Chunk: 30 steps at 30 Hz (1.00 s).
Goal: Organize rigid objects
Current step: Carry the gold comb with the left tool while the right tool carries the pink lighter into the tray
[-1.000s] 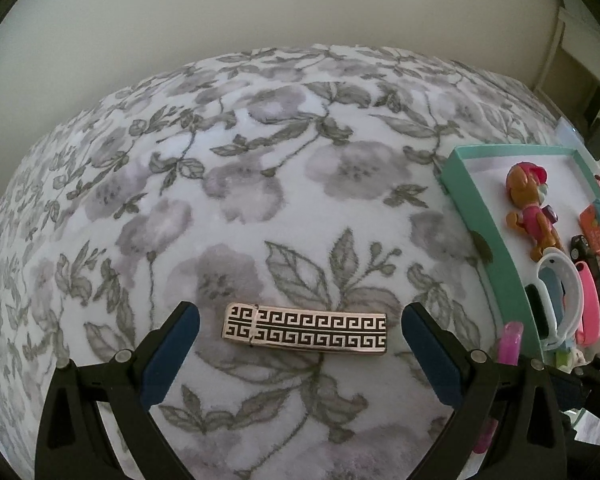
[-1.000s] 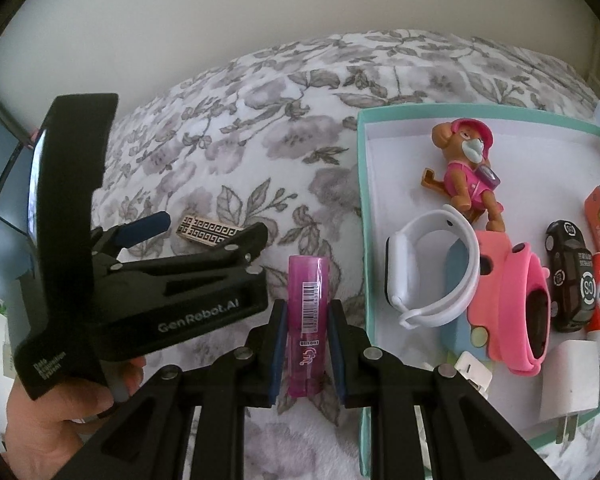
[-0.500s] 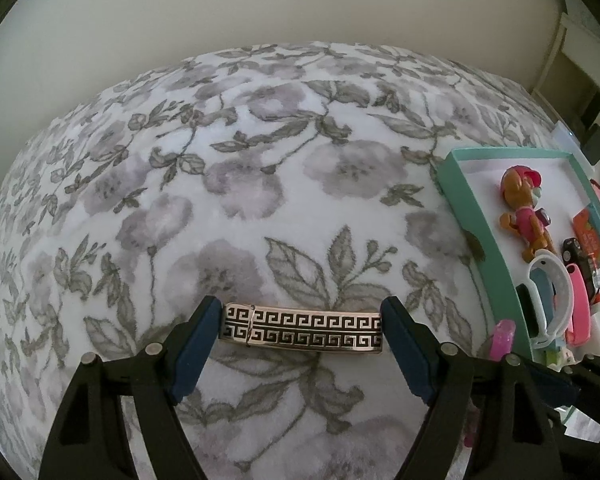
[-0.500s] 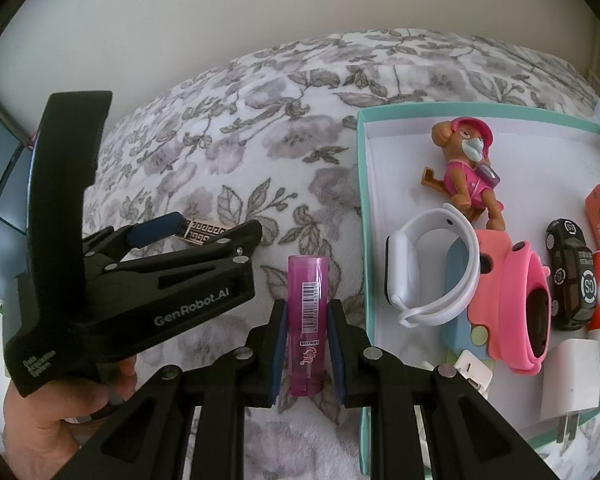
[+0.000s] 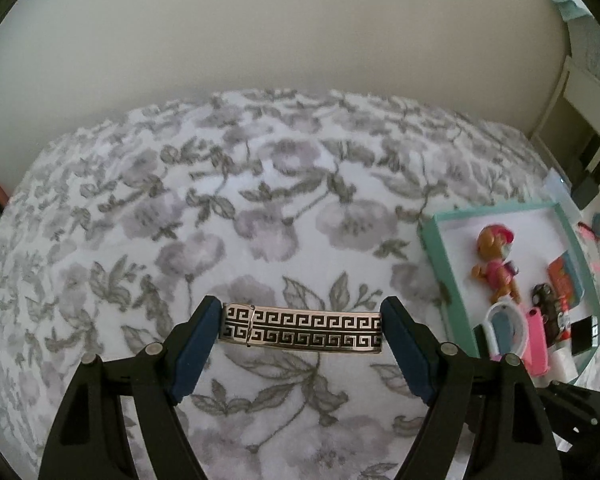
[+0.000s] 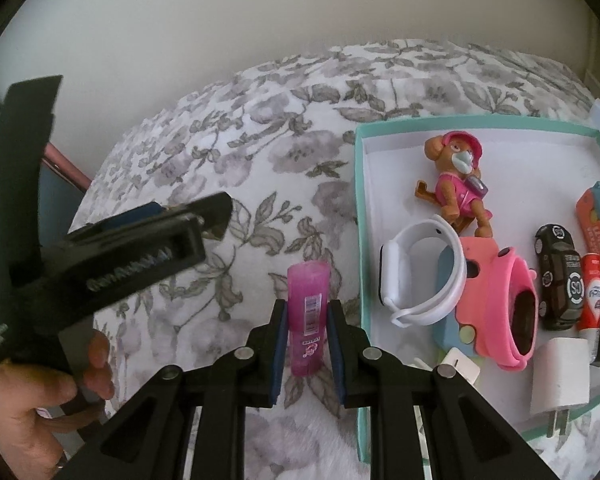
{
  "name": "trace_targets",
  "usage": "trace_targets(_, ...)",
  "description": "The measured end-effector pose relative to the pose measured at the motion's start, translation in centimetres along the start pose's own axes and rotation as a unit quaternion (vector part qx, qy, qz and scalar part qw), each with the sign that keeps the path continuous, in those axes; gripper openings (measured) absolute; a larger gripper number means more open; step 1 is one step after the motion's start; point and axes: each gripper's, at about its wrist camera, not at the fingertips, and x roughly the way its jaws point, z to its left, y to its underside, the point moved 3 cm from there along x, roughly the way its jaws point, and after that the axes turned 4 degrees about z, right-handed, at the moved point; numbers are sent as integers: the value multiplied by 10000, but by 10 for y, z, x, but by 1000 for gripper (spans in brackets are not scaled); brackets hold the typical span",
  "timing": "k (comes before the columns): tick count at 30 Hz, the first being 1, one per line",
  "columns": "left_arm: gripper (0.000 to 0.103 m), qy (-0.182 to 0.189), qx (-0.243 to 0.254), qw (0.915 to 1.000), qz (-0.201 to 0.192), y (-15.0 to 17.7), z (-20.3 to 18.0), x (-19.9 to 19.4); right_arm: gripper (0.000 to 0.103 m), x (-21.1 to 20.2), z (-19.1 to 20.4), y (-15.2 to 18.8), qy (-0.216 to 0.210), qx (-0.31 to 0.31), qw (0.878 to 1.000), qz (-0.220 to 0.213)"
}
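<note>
A flat metal bar with a black Greek-key pattern (image 5: pixel 302 330) is held end to end between the blue pads of my left gripper (image 5: pixel 302 332), lifted above the floral bedspread (image 5: pixel 260 208). My right gripper (image 6: pixel 307 320) is shut on a pink tube with a barcode label (image 6: pixel 307 308), held above the bedspread just left of the teal-rimmed tray (image 6: pixel 358 216). The left gripper (image 6: pixel 100 256) and the hand holding it show at the left of the right wrist view, and hide the bar there.
The tray (image 5: pixel 432 256) holds a pink toy dog figure (image 6: pixel 458 176), a white watch (image 6: pixel 420 272), a pink watch (image 6: pixel 508 304), a black toy car (image 6: pixel 558 272), a white charger plug (image 6: pixel 560 376) and a red tube (image 6: pixel 590 292). A wall rises behind the bed.
My left gripper closed on the ends of the patterned bar and raised it off the bedspread. My right gripper rose a little with the pink tube.
</note>
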Motion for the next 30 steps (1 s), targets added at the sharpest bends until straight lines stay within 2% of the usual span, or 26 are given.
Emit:
trace_targets(10, 82, 4, -70, 9985, -551, -9, -12, -51, 20, -30, -5, 0, -113, 75, 9995, -269)
trace_targets(18, 82, 26, -9, 9949, -1007, -9, -36, -90, 20, -65, -18, -1, -90, 176, 9981, -584)
trace_targets(23, 82, 161, -26, 9937, -1111, -6, -54, -102, 20, -96, -40, -3, 39, 378, 9949, -933)
trace_targets(30, 82, 226, 221, 9936, -1089, -1, -86, -103, 20, -141, -85, -6, 352, 845, 9867, -1341)
